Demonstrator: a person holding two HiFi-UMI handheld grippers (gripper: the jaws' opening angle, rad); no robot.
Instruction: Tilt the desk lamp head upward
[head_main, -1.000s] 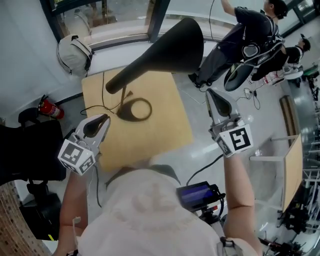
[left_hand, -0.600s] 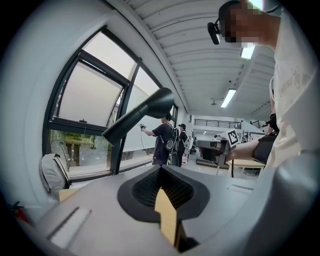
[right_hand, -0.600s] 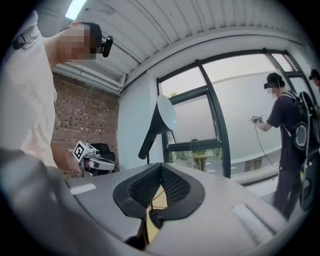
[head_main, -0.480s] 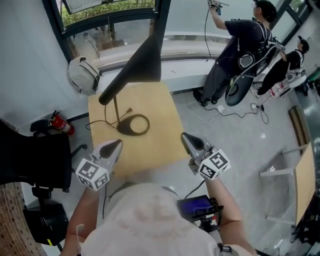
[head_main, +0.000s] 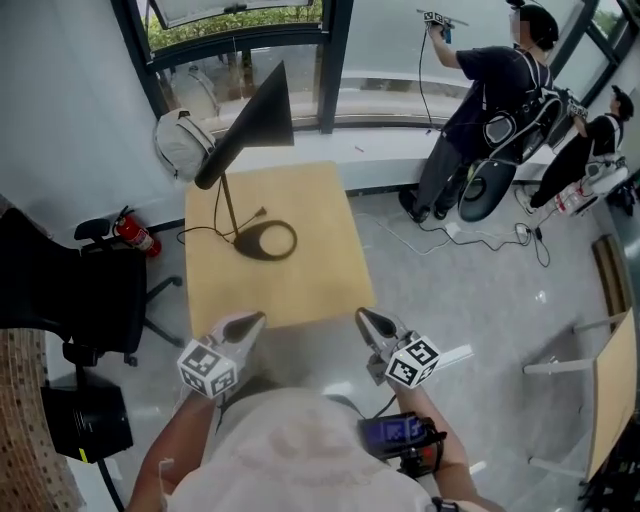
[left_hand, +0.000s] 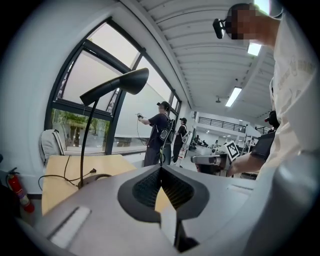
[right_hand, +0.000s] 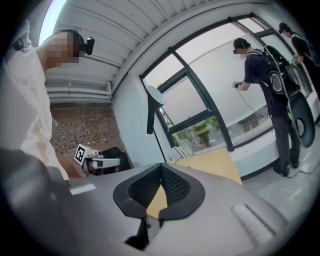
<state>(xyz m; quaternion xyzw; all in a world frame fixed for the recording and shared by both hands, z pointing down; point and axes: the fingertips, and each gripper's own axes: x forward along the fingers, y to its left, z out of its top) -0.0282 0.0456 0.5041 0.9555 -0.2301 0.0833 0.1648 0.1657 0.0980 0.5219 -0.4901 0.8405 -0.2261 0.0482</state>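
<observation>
Pulled back & down since prior frame: L tongs (head_main: 254, 319) & R tongs (head_main: 364, 316), both clenched, empty. Noted lamp head (head_main: 256, 112) well ahead; if tilting more, approach from beneath, push up slowly.

**Open office floor doubling as a recording lab**

A light wooden table (head_main: 300, 270) carrying a black desk lamp (head_main: 250, 125) anchors the room. Behind the table rise tall dark-framed windows (head_main: 240, 25) with greenery outside, and a white backpack (head_main: 183, 143) sits by its far left corner. Left of the table stand a black office chair (head_main: 70, 290), a red fire extinguisher (head_main: 133, 235) and a brick wall (right_hand: 82, 132). Right of the table, on polished grey floor, a person in a harness rig (head_main: 485, 100) works at the glass, a second person (head_main: 592, 125) is beside them, and cables (head_main: 500, 232) trail below. Strip lights (left_hand: 233, 96) line the ribbed ceiling above.
</observation>
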